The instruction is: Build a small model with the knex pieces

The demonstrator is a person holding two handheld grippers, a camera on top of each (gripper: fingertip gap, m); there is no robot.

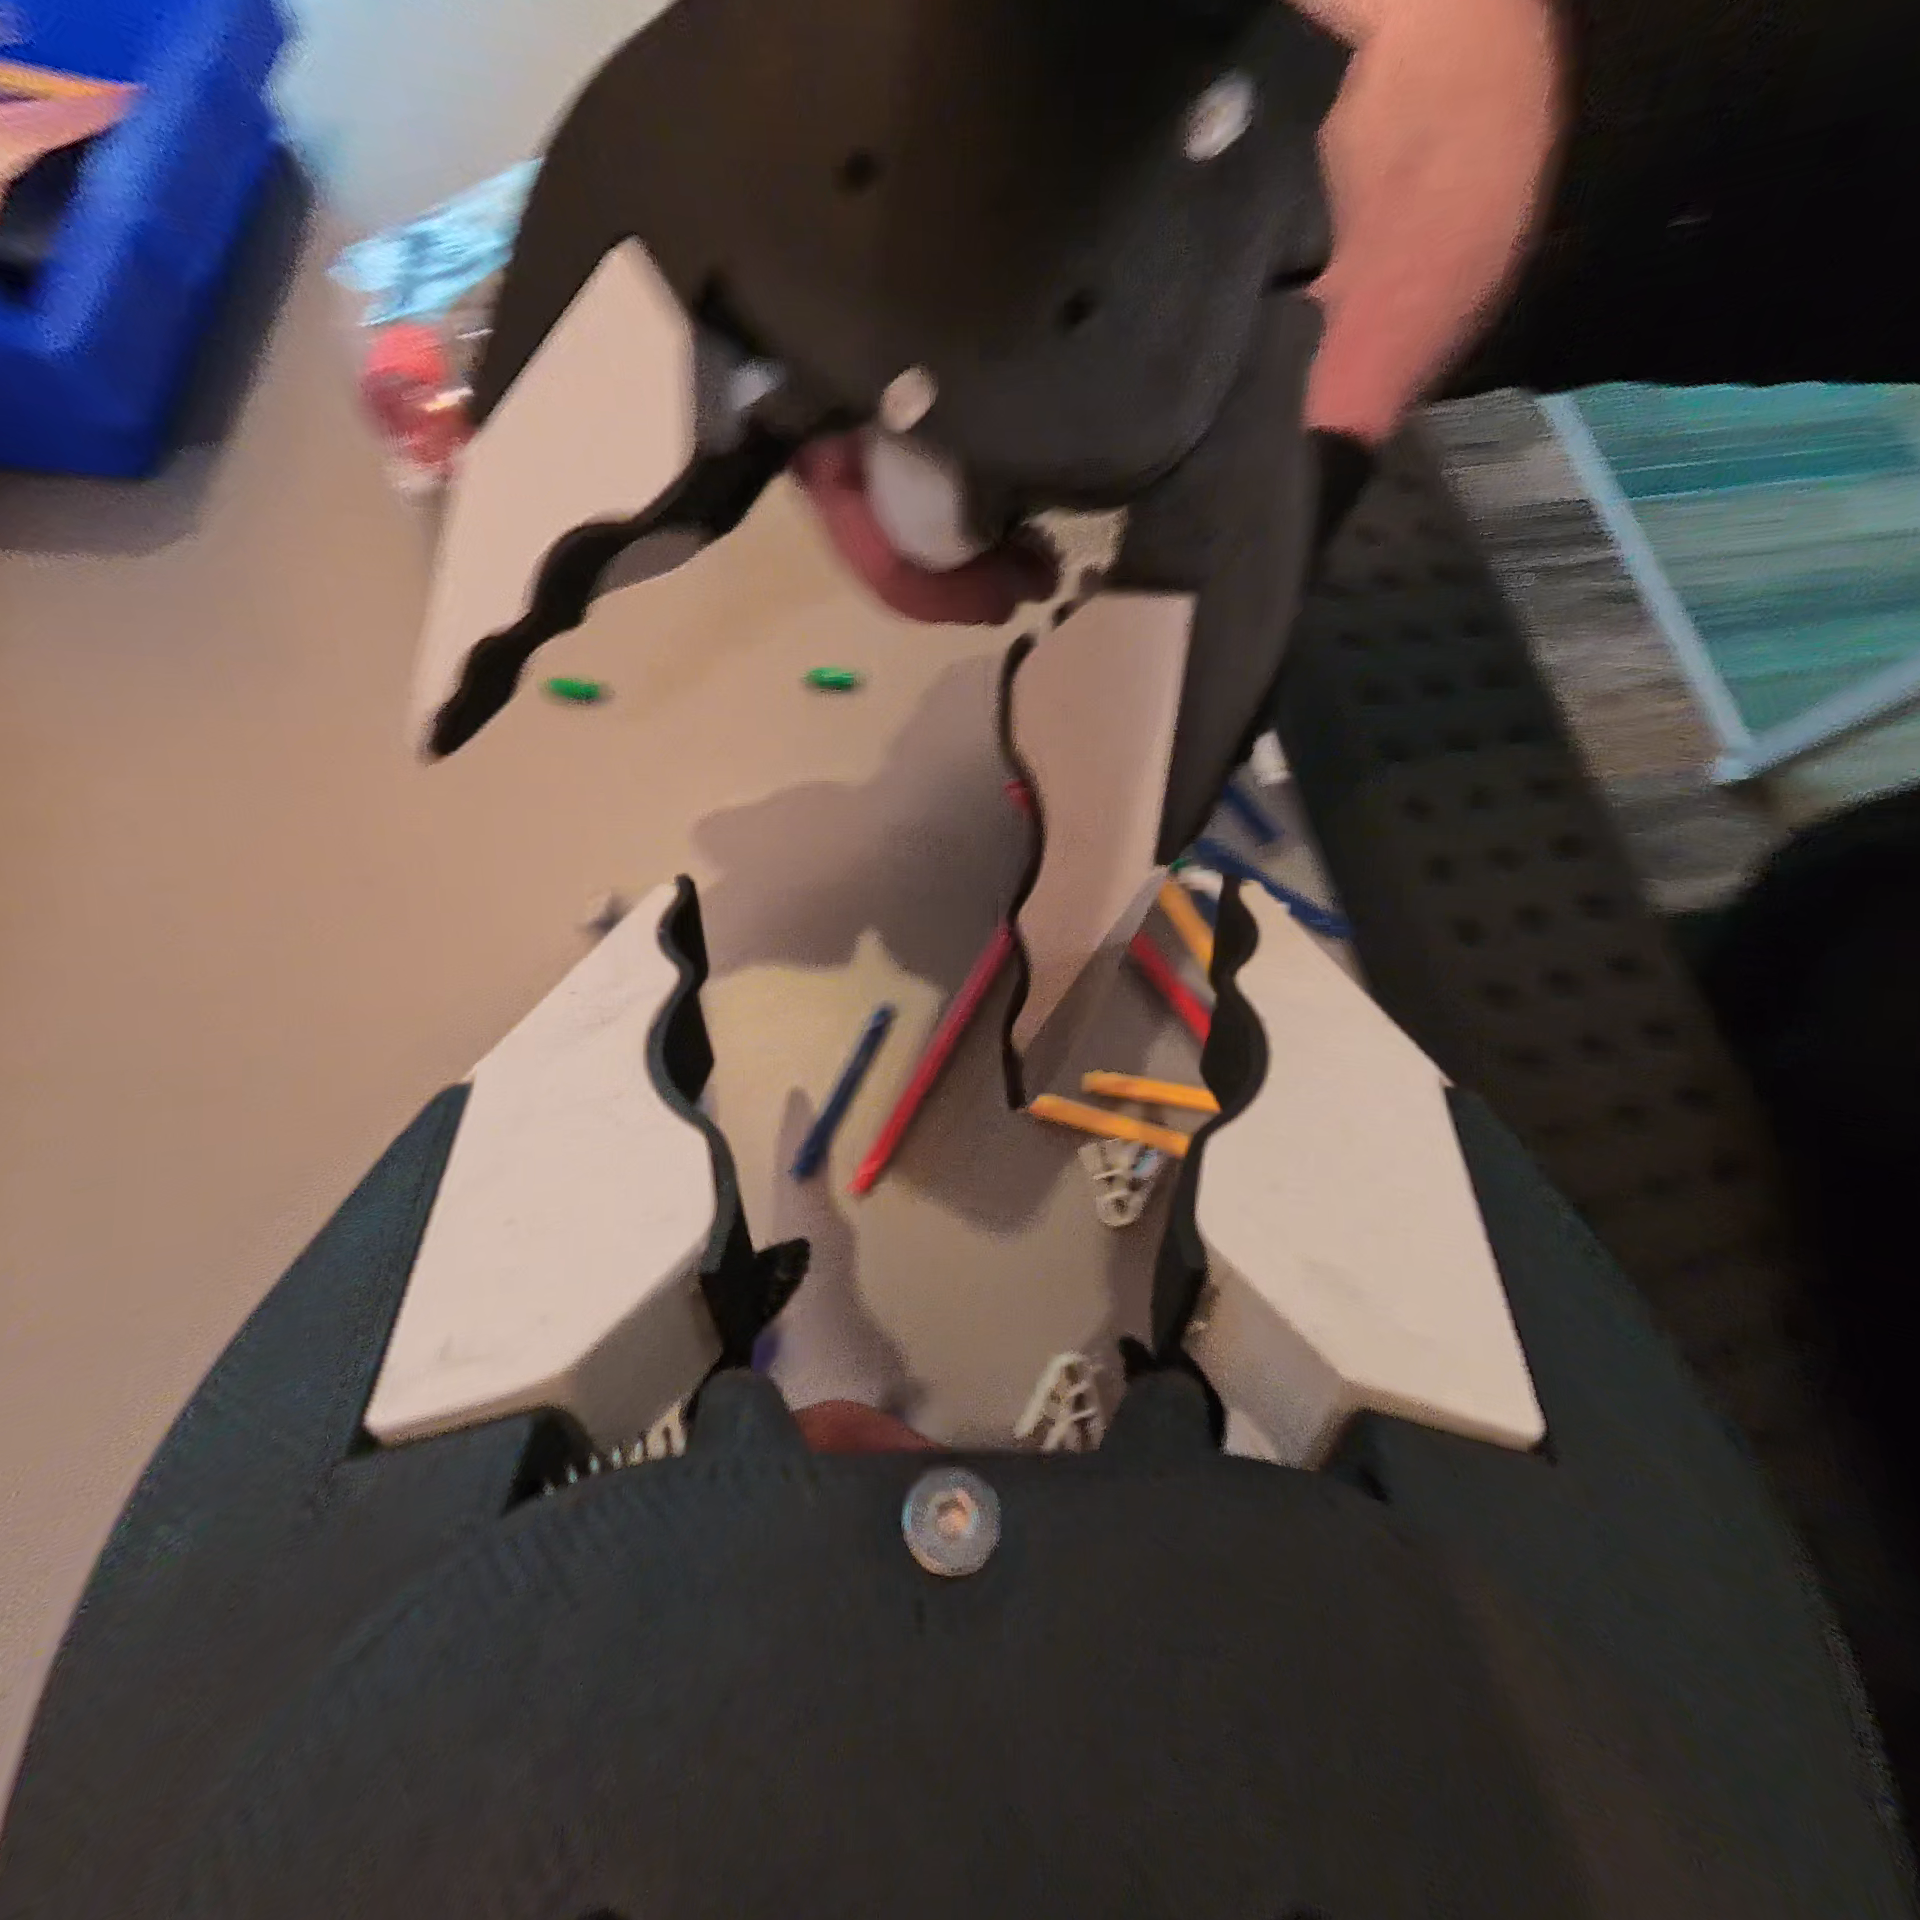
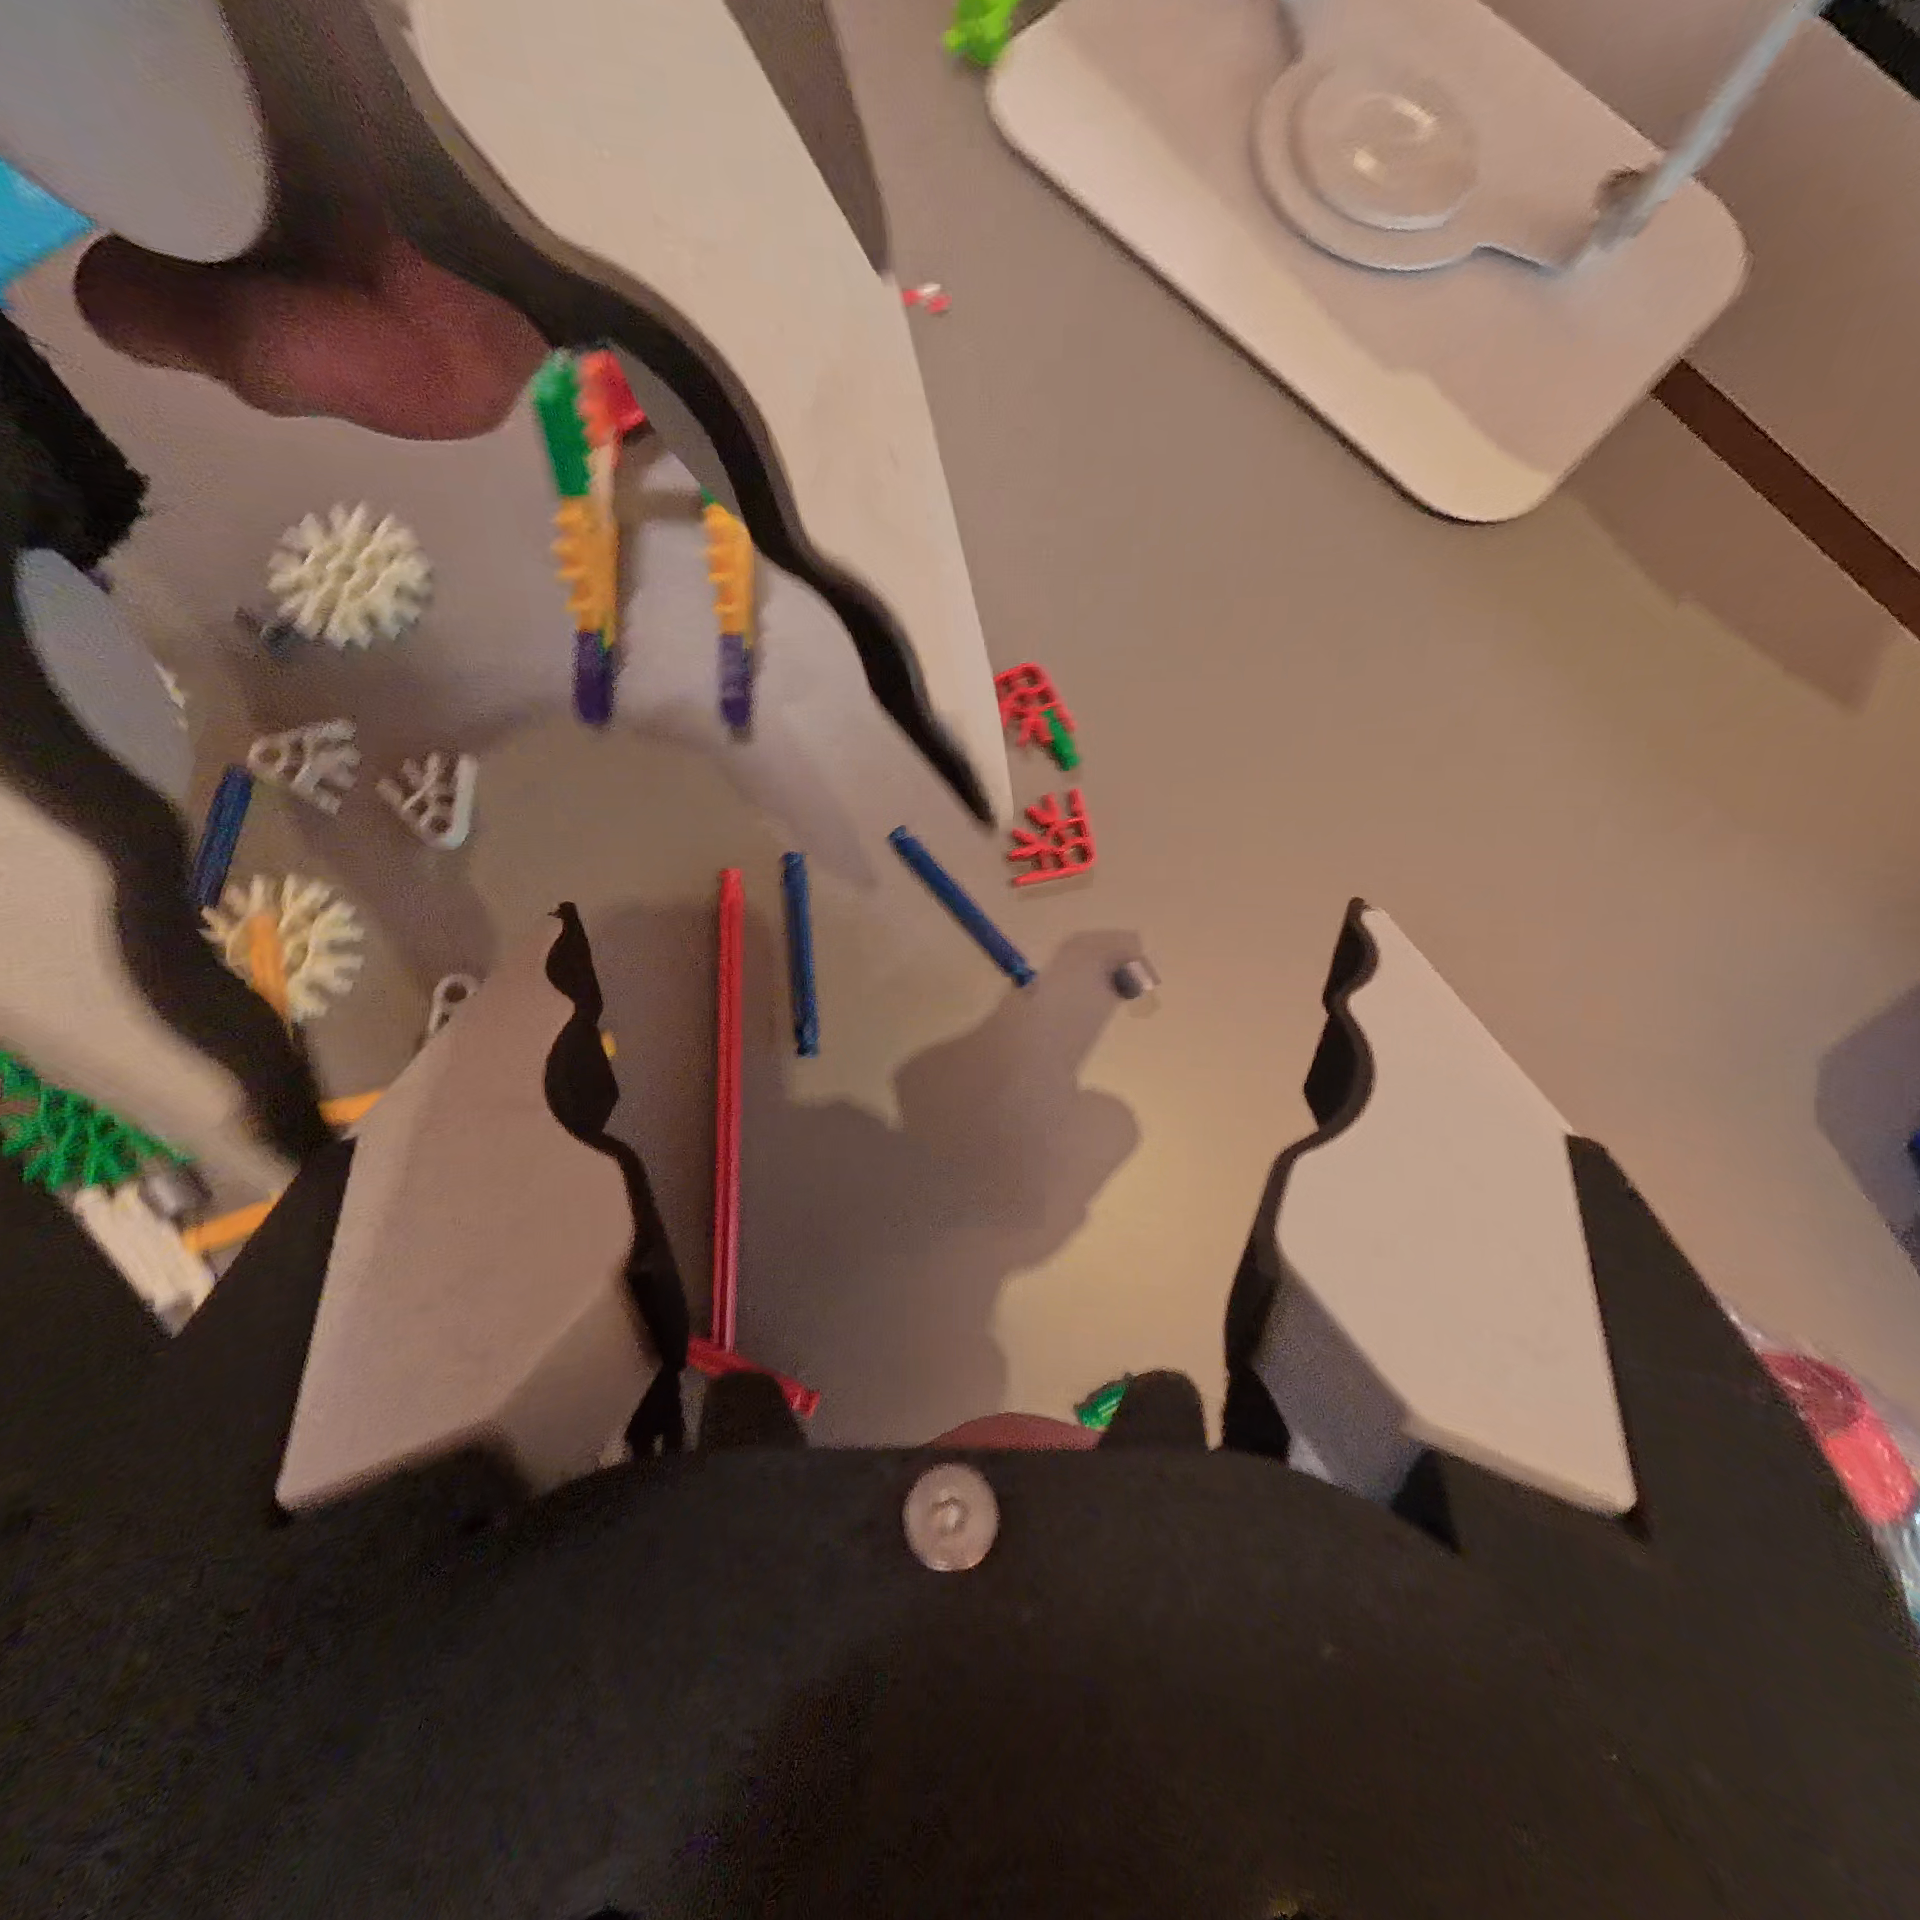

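Note:
Small construction-toy rods and connectors lie scattered on a beige table [image 2: 1351, 727]. My left gripper [image 1: 956, 904] is open and empty above a blue rod [image 1: 842, 1091], a red rod [image 1: 935, 1060] and orange rods [image 1: 1122, 1112]. My right gripper [image 2: 956, 914] is open and empty, low over a long red rod [image 2: 727, 1112] that lies close to its left finger, with two blue rods [image 2: 798, 951] just ahead. The right gripper [image 1: 727, 920] faces the left one, one fingertip [image 1: 1070, 997] down among the rods. A joined green, orange and purple piece [image 2: 587, 540] lies between the left gripper's fingers [image 2: 831, 468].
White snowflake connectors [image 2: 348, 577], grey connectors [image 2: 312, 764] and red connectors [image 2: 1049, 831] lie around. A white flat lamp base [image 2: 1371, 239] stands at the far right by the table edge. A blue bin [image 1: 104, 260] and a black perforated chair [image 1: 1455, 935] flank the table. A hand [image 1: 1434, 208] holds the right gripper. My right tips are roughly 8 cm from the long red rod [image 2: 727, 1112]. Look for it in the left wrist view [image 1: 971, 1003] too.

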